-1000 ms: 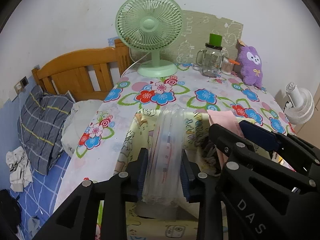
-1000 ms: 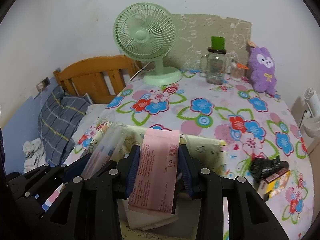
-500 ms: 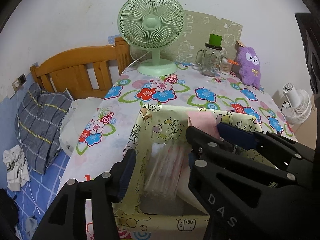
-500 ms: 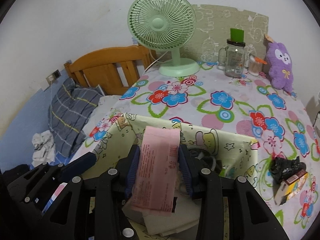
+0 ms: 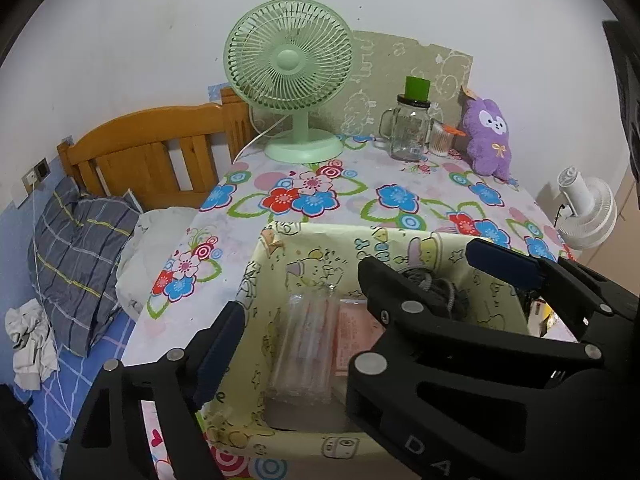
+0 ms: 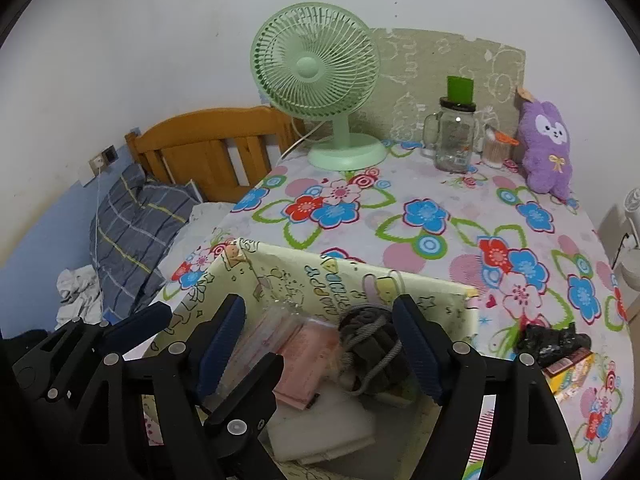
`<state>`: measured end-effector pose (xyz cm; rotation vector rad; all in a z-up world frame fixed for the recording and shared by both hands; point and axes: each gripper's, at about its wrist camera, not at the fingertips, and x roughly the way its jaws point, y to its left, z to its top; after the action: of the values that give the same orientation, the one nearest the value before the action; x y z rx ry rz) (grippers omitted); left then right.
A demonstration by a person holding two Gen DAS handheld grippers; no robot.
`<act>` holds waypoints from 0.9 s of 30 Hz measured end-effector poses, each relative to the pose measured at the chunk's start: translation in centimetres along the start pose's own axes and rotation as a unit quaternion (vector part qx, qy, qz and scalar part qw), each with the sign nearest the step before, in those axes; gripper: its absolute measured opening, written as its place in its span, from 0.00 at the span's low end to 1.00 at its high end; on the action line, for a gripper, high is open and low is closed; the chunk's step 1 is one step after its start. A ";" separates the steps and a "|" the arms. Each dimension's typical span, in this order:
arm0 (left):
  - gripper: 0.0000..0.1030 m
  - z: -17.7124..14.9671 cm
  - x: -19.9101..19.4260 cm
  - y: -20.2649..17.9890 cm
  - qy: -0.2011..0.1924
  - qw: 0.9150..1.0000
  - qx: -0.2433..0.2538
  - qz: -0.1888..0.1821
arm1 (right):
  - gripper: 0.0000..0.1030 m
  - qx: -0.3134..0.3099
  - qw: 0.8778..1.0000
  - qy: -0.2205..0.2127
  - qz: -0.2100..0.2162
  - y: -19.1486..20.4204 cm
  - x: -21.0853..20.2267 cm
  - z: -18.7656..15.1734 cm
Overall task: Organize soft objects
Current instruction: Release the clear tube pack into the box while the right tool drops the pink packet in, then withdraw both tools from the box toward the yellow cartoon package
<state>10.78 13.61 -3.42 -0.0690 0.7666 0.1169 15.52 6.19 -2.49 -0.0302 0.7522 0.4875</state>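
A pale yellow cartoon-print fabric box (image 5: 320,240) (image 6: 360,276) stands on the floral table. Inside it lie a clear plastic packet (image 5: 308,344) (image 6: 256,336), a pink packet (image 5: 356,336) (image 6: 308,356), a grey rolled cloth with a cord (image 6: 372,344) (image 5: 436,292) and white folded items (image 6: 320,424). My left gripper (image 5: 296,344) is open and empty above the clear packet. My right gripper (image 6: 320,344) is open and empty over the box; in the left wrist view it crosses the right side, one blue pad (image 5: 504,264) showing.
At the table's back stand a green fan (image 5: 292,80), a glass jar with a green lid (image 5: 410,124) and a purple plush toy (image 5: 490,140). A black bundle and a small box (image 6: 560,348) lie right of the fabric box. A bed with a wooden headboard (image 5: 152,152) is on the left.
Both grippers opened. The clear packet left the left gripper and the pink packet left the right gripper; both now lie inside the fabric box.
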 end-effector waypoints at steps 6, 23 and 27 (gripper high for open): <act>0.88 0.1 -0.8 -1.0 -0.011 1.000 0.004 -0.004 | 0.79 0.004 1.000 -0.006 -0.012 -0.8 -1.4 -0.1; 0.95 0.3 -3.7 -5.0 -0.042 0.999 0.027 -0.016 | 0.88 0.015 0.998 -0.041 -0.046 -3.6 -6.6 -0.7; 0.99 0.3 -4.5 -6.0 -0.051 0.998 0.029 -0.015 | 0.93 0.016 0.997 -0.053 -0.058 -4.3 -8.0 -0.8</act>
<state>8.55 7.33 0.10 -0.0197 0.6659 0.0682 11.88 -1.08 1.54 -0.0184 0.6491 0.3631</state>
